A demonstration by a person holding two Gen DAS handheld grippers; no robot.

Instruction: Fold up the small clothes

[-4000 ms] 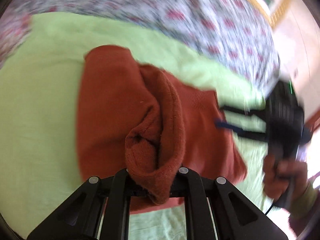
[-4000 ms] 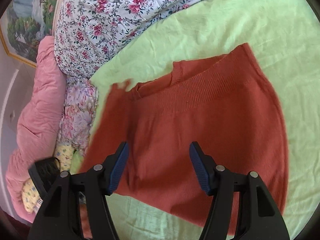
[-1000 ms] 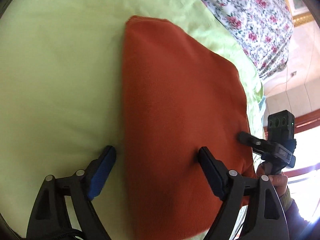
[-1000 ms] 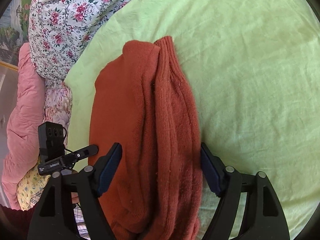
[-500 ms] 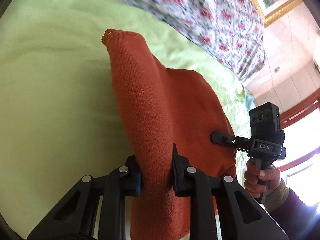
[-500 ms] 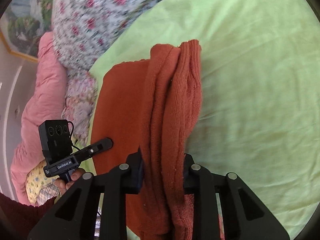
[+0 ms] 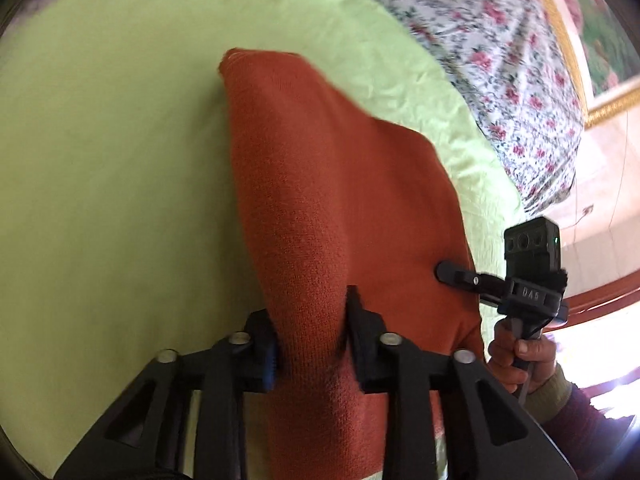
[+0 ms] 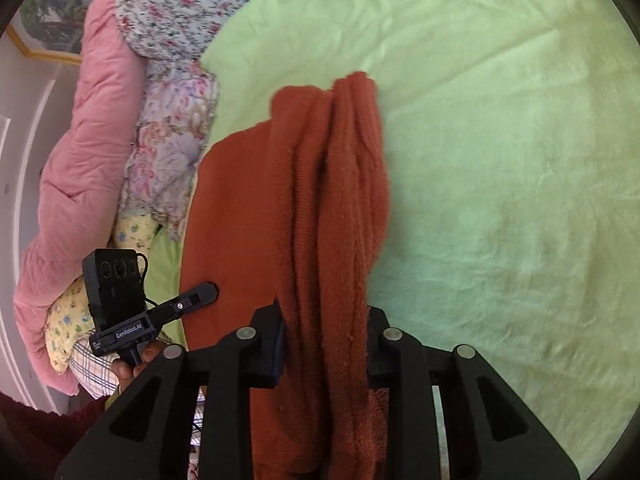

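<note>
A rust-orange knitted garment (image 7: 340, 184) lies partly folded on a light green sheet (image 7: 100, 160). My left gripper (image 7: 310, 344) is shut on one end of its near edge and lifts that edge into a ridge. My right gripper (image 8: 324, 340) is shut on the other end of the garment (image 8: 328, 200), where the bunched knit hangs between the jaws. The right gripper also shows in the left wrist view (image 7: 456, 274), and the left gripper shows in the right wrist view (image 8: 200, 294). The garment spans between both grippers.
A floral quilt (image 7: 480, 40) lies along the far side of the bed. A pink comforter (image 8: 80, 160) and patterned pillows (image 8: 168, 152) are piled at the left in the right wrist view. A framed picture (image 7: 600, 40) hangs on the wall.
Both grippers, open around the garment's ends a second ago, have shut on it and raised its edge off the sheet. Both views have tilted up toward the bedding.
</note>
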